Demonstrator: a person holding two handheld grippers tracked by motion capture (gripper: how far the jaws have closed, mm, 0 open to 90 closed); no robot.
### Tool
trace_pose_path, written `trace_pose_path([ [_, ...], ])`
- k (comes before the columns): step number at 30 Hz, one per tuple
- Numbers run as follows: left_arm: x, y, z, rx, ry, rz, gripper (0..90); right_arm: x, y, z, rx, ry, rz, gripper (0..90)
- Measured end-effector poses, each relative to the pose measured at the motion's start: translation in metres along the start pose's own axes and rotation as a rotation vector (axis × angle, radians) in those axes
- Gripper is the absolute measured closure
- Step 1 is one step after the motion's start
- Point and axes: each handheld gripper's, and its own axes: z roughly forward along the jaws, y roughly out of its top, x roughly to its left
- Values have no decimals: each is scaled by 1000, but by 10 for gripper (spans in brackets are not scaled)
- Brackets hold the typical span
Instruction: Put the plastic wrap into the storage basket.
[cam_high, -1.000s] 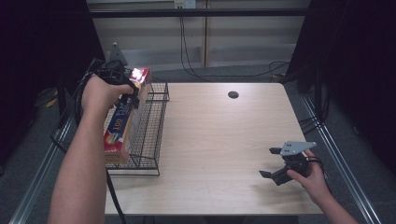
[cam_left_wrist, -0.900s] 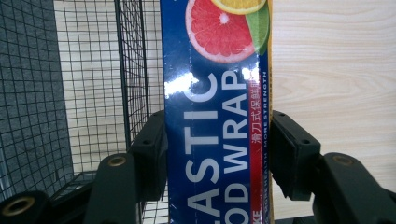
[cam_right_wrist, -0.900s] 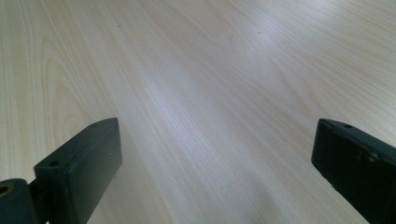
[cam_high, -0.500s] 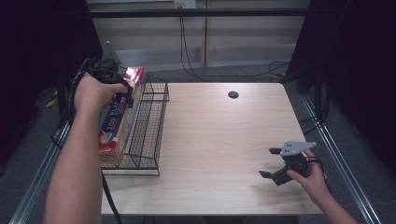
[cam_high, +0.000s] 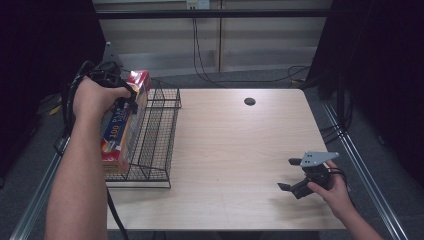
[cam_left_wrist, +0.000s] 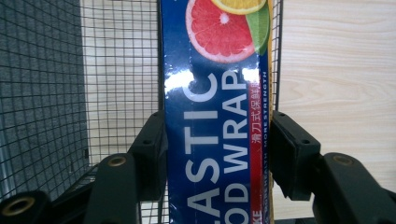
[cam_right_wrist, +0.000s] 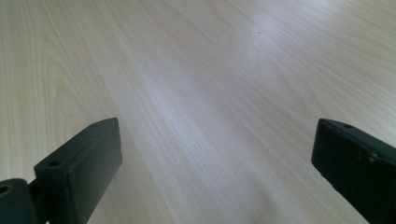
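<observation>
The plastic wrap box (cam_left_wrist: 215, 116) is deep blue with white lettering, a red strip down one edge and a pink grapefruit slice with a green leaf near the frame's top. The wire basket (cam_high: 155, 135) is black mesh. The table (cam_high: 240, 150) is pale wood grain with a dark round spot (cam_high: 249, 101) at upper centre.

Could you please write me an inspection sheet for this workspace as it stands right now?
Surface: light wood table, bare in the middle, a round dark hole near the far edge.
Job's things: plastic wrap box held on end at the black wire basket on the table's left side.
Clutter: nothing seen.
Grippers: left tongs shut on the box, a pad on each long side; right tongs open, low over the table's near right.
Cables: black cable hanging past the table's near left edge; more on the floor beyond.
Surroundings: dark curtains both sides, pale wall behind.
</observation>
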Motion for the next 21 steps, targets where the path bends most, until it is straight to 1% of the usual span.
trace_pose_path([
  [1,4,0,-1,0,-3,-9,455,0,0,0,0,2,0,17],
  [2,5,0,-2,-3,-2,-15,455,0,0,0,0,0,0,17],
  [5,8,0,-3,-10,4,-22,455,0,0,0,0,1,1,17],
  [6,10,0,-4,-6,0,-22,455,0,0,0,0,1,1,17],
  [7,13,-1,-4,-9,7,-28,455,0,0,1,2,6,3,17],
  [8,15,0,-5,-9,13,-19,455,0,0,1,1,5,3,17],
  [9,15,0,-5,-9,13,-19,455,0,0,1,1,5,3,17],
  [10,15,-1,-5,-11,9,-35,455,0,0,1,2,6,2,17],
  [11,18,-1,-4,-13,13,-37,455,1,0,1,3,2,3,17],
  [12,18,-1,-4,-13,13,-37,455,1,0,1,3,2,3,17],
  [13,19,-1,-4,-16,24,-34,455,1,0,1,3,3,3,17],
  [15,21,-1,-3,-20,22,-55,455,1,0,1,1,2,3,17],
  [17,23,-1,-3,-18,30,-56,455,1,0,1,2,3,3,17],
  [18,25,-1,-3,-15,25,-63,455,1,0,1,2,1,2,17],
  [19,26,-1,-3,-17,32,-58,455,1,0,1,1,3,2,17],
  [21,28,-1,-2,-11,25,-63,455,0,0,2,4,6,-1,17],
])
